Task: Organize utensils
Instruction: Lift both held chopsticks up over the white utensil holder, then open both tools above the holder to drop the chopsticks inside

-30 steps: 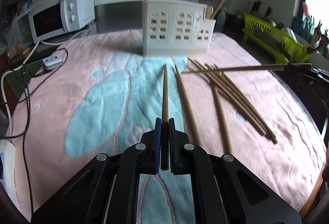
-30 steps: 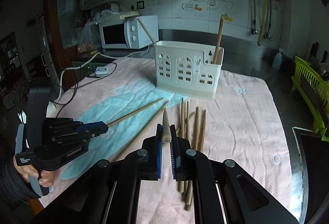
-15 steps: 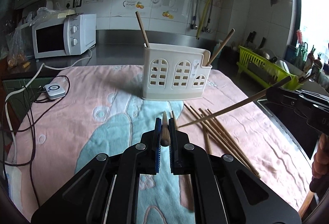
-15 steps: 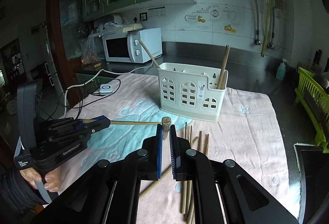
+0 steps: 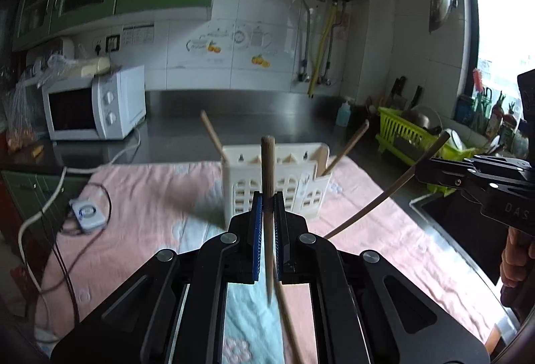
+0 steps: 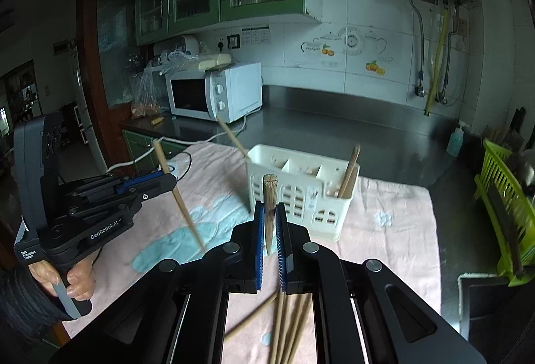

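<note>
Basically, each chopstick is light, stiff, thin wood, smooth enough to pivot in a pinch, so take hold mid-shaft or a bit toward the thick end, never at the tip. The left chopstick (image 5: pixel 268 176) sits clamped between the blue pads of the left gripper (image 5: pixel 267 213), near upright, thick end above the jaws, thin tip hanging below. The right chopstick (image 6: pixel 269 196) is clamped in the right gripper (image 6: pixel 269 223) the same way, butt end up, point down between the fingers. Both are held in the air, just in front of the white utensil holder (image 6: pixel 301 193) on the pink towel (image 6: pixel 394 230); two sticks already lean inside it. More loose chopsticks (image 6: pixel 287 324) lie on the towel below the right gripper. My read: next is the drop into a compartment; a tilted stick could catch the rim.
</note>
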A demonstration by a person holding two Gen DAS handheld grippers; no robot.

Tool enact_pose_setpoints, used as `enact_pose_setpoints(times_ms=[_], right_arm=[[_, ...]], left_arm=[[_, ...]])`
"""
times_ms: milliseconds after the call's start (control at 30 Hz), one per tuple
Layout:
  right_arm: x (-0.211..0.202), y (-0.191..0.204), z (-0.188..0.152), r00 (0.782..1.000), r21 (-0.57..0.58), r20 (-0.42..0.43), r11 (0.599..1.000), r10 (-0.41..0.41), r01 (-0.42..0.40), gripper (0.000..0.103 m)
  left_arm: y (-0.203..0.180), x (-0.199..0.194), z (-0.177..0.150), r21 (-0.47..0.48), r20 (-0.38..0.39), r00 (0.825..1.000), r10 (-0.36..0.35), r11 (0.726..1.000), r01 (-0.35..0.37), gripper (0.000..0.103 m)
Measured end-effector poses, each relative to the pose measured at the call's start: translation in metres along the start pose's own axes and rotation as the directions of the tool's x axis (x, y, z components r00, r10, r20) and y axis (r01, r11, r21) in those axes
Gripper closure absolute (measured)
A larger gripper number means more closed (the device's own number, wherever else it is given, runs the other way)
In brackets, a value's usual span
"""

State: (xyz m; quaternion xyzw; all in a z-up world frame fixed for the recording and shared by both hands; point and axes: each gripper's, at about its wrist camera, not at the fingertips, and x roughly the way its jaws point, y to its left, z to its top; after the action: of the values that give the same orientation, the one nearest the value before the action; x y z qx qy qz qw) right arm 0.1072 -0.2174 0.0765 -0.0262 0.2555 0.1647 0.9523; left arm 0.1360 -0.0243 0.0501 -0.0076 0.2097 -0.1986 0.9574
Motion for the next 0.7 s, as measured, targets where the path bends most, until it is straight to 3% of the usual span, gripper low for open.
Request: enact_pose_setpoints(times_ms=[367,700], right_arm=[[-0.023,-0.028,0.075,0.997,-0.023,0.070,0.999,-0.023,0.025,0.096],[-0.006,-0.054,0.107,0.991,-0.027,0.088,0.994,-0.101,0.104,0.096]], left_arm=[[-0.007,0.002,0.083,0.011,0.148,0.989,0.007,1.000,-0.009,0.098],[-0.002,0.032,0.140,-0.034,0.265,0.964,0.033,0.999,-0.024,0.098]])
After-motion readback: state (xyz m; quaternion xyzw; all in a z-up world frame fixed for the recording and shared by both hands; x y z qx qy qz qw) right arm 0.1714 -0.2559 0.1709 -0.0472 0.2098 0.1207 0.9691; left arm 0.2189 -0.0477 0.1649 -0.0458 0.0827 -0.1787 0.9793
